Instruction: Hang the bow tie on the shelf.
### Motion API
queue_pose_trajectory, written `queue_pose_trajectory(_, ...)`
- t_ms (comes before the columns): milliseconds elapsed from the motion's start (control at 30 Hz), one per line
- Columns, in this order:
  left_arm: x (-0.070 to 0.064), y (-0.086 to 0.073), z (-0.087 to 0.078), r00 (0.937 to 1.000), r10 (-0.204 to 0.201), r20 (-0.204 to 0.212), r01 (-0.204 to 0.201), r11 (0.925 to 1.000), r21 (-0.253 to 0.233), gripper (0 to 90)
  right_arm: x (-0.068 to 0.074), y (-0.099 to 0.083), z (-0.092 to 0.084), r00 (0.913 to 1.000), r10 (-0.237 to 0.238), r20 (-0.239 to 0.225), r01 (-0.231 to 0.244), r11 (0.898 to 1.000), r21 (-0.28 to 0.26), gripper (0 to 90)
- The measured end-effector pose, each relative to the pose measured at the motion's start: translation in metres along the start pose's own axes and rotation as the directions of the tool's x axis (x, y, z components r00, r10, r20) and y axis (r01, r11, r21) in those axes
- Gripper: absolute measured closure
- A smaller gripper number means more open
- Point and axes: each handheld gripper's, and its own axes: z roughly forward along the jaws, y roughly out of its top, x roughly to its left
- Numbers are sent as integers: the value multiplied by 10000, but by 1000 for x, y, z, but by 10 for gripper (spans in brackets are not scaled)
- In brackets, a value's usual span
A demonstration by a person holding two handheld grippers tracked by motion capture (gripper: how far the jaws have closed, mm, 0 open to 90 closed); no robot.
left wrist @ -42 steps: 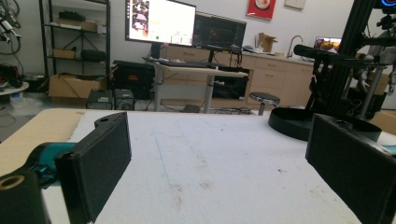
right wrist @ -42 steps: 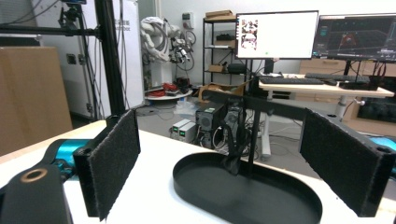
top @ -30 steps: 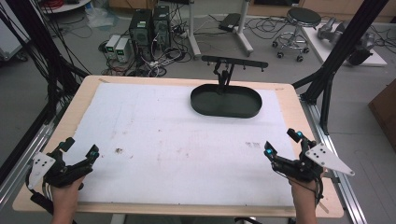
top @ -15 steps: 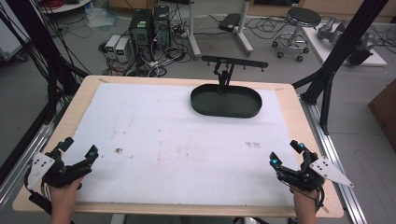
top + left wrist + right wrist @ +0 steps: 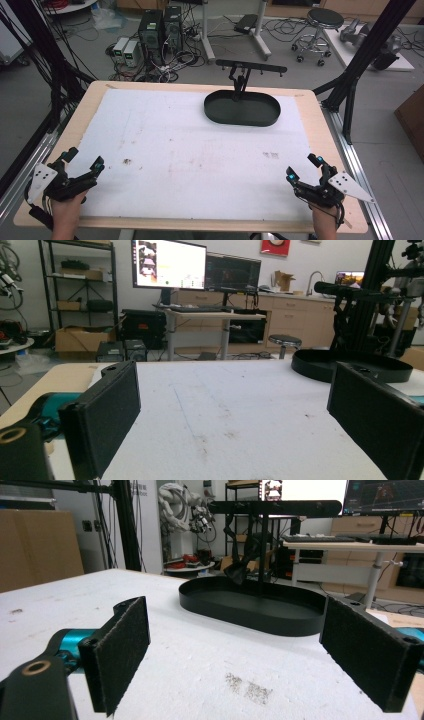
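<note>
Grey floor strewn with cables; computer towers, round stool, desk with monitors.

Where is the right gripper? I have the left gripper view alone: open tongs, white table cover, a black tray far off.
Observer: In the high view, the right gripper sits at the near right corner of the table, tongs open, holding nothing.
Operator: Is anything in the tray?
Observer: The black tray is a long oval and looks empty from above.
Operator: What is the dark bar above it?
Observer: The crossbar of a black stand with something dark hanging from it; I cannot tell what.
Operator: And my own gripper?
Observer: The left gripper is at the near left corner, well apart from the tray.
</note>
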Motion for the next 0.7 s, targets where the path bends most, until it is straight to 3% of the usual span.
queue_pose_trajectory(700,-1,-1,1,9999,-12,164,10,9999,121,73,0,1,-3,9998,150,-161,-151,9999,-85,119)
